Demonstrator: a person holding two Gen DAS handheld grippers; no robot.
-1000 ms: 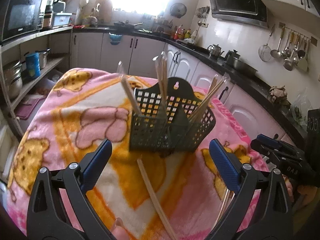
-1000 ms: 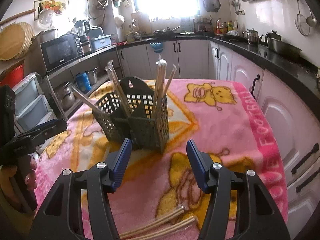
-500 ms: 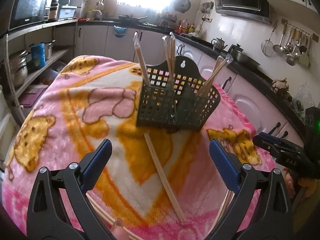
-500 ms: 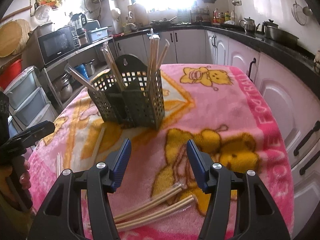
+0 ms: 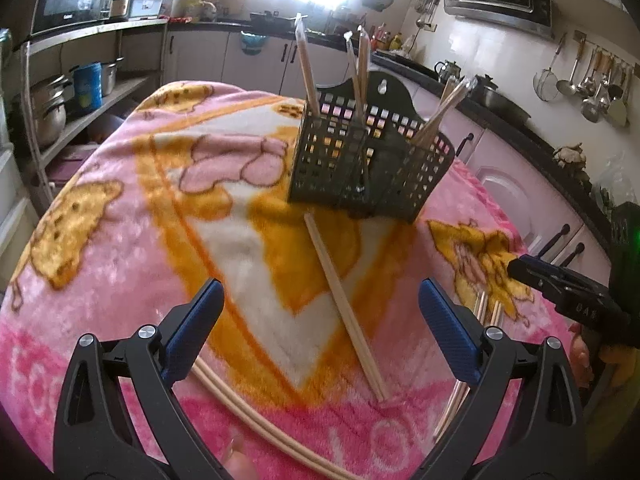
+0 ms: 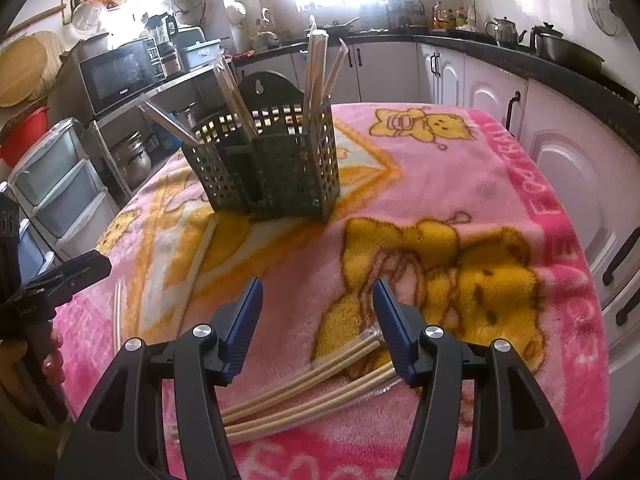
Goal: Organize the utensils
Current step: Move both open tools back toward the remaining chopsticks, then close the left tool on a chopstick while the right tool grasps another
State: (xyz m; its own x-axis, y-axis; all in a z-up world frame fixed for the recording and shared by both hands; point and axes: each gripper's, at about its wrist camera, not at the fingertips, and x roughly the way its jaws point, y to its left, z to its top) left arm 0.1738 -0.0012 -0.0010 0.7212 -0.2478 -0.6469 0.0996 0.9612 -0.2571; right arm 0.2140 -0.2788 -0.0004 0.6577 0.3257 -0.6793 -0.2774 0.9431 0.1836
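Dark slotted utensil caddy (image 5: 368,164) upright mid-blanket (image 5: 120,216), several wrapped chopstick pairs standing inside. Loose chopsticks (image 5: 344,304) flat before caddy; more pairs (image 6: 304,392) at near edge, possibly in clear sleeves. Left gripper (image 5: 320,300) jaws wide, empty. Right gripper (image 6: 318,300) jaws apart, empty.

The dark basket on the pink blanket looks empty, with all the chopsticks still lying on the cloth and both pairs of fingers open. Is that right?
Not quite: the basket is not empty. The right wrist view shows several wrapped chopsticks standing in it. Other chopsticks do lie on the pink blanket, and both the right gripper and the left gripper have open fingers holding nothing.
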